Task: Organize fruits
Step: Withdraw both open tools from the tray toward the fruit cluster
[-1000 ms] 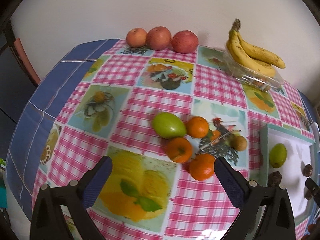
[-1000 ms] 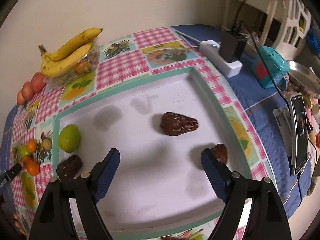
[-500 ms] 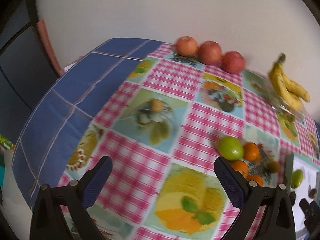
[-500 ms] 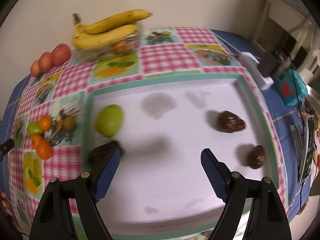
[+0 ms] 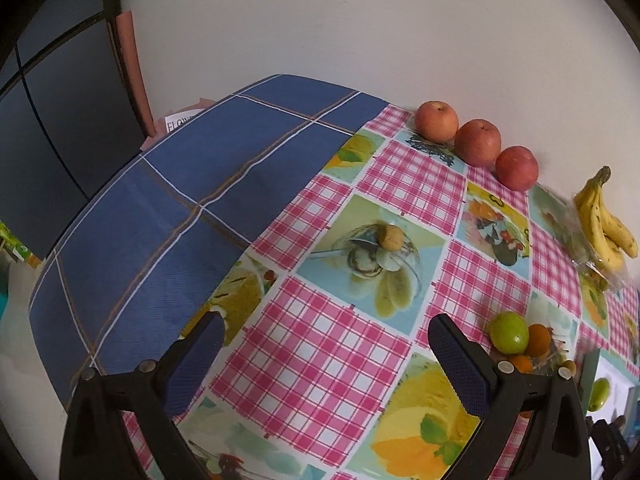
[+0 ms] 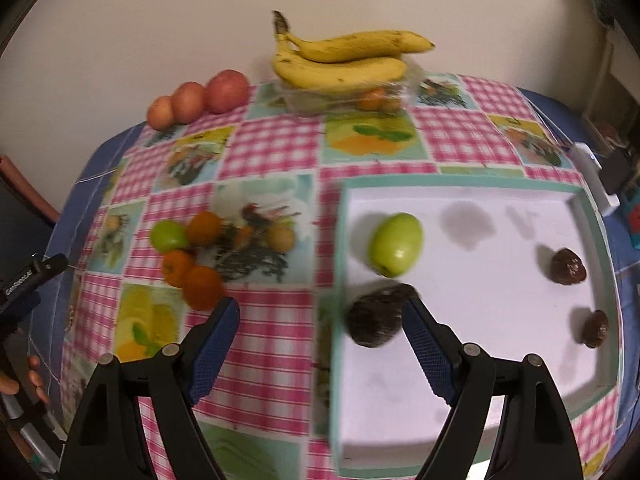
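Observation:
A white tray with a teal rim (image 6: 460, 296) holds a green fruit (image 6: 396, 245) and three dark brown fruits, the nearest (image 6: 374, 322) just left of my right gripper's right finger. My right gripper (image 6: 320, 320) is open and empty above the tray's left edge. On the cloth lie a green fruit (image 6: 167, 236), several oranges (image 6: 203, 288) and a small brown fruit (image 6: 281, 239). My left gripper (image 5: 324, 340) is open and empty over the table's left part; the green fruit (image 5: 509, 333) and oranges (image 5: 538, 340) sit to its right.
Three red apples (image 5: 478, 143) (image 6: 196, 98) line the back wall. Bananas (image 6: 344, 60) (image 5: 604, 224) rest on a clear plastic box. The blue cloth (image 5: 180, 208) marks the table's left edge. A white device (image 6: 592, 176) lies right of the tray.
Both grippers have swung to the left. The left view now faces the blue cloth edge. The right view now shows the tray's left edge and the fruit cluster.

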`<state>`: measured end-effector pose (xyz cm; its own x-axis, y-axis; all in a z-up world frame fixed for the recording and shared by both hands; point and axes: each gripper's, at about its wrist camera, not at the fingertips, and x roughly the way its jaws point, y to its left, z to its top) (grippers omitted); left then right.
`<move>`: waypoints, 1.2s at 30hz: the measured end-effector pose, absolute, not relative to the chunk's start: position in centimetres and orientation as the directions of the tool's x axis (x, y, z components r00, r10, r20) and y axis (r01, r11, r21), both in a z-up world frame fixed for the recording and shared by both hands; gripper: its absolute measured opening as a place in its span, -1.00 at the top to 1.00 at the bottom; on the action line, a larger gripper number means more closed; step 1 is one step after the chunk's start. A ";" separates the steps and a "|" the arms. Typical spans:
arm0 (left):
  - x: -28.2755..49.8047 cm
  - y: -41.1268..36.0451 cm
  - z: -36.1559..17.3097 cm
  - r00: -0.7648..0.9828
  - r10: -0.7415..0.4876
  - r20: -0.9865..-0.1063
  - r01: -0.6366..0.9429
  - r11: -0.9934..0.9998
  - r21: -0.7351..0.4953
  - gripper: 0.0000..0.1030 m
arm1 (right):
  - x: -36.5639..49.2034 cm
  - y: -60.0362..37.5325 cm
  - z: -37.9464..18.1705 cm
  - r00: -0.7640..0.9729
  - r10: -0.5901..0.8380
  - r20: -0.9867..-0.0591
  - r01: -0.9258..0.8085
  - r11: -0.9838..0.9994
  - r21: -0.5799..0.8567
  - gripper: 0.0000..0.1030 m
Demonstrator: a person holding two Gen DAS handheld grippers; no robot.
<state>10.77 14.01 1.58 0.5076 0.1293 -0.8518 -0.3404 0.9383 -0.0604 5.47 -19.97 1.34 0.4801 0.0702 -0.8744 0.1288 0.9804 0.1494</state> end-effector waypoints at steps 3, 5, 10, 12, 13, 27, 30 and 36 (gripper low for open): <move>10.8 14.3 1.6 0.522 0.122 -0.844 -0.339 0.938 -0.075 -1.00 | 5.7 -19.4 1.3 0.483 0.095 -0.870 0.121 0.977 0.174 -0.63; 10.8 14.6 1.7 0.541 0.112 -0.834 -0.335 0.938 -0.092 -1.00 | 5.9 -19.1 1.2 0.483 0.116 -0.868 0.115 0.974 0.194 -0.63; 10.9 15.7 2.0 0.588 0.088 -0.804 -0.330 0.933 -0.140 -1.00 | 6.2 -18.6 1.3 0.499 0.138 -0.855 0.095 0.973 0.213 -0.63; 10.8 16.4 2.2 0.595 0.096 -0.798 -0.350 0.924 -0.150 -1.00 | 6.3 -18.5 1.4 0.506 0.152 -0.849 0.092 0.969 0.228 -0.63; 10.9 16.7 2.3 0.591 0.099 -0.801 -0.359 0.921 -0.150 -1.00 | 6.4 -18.5 1.5 0.509 0.156 -0.847 0.093 0.968 0.235 -0.63; 12.4 13.5 0.5 0.538 -0.029 -0.843 -0.298 0.928 -0.222 -0.98 | 8.5 -16.2 1.1 0.509 0.190 -0.839 0.052 0.967 0.251 -0.62; 12.9 12.5 -0.9 0.506 -0.062 -0.860 -0.298 0.924 -0.242 -0.98 | 8.9 -15.4 0.5 0.498 0.202 -0.843 0.035 0.967 0.253 -0.57; 13.1 11.8 -2.3 0.470 -0.067 -0.880 -0.319 0.917 -0.240 -0.90 | 9.7 -14.4 -1.3 0.455 0.229 -0.860 0.017 0.964 0.266 -0.28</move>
<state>13.09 11.80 -2.32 0.4703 -0.0671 -0.8799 -0.3188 0.9168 -0.2404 9.67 -14.38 -1.33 0.4554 0.2289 -0.8604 0.0175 0.9639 0.2657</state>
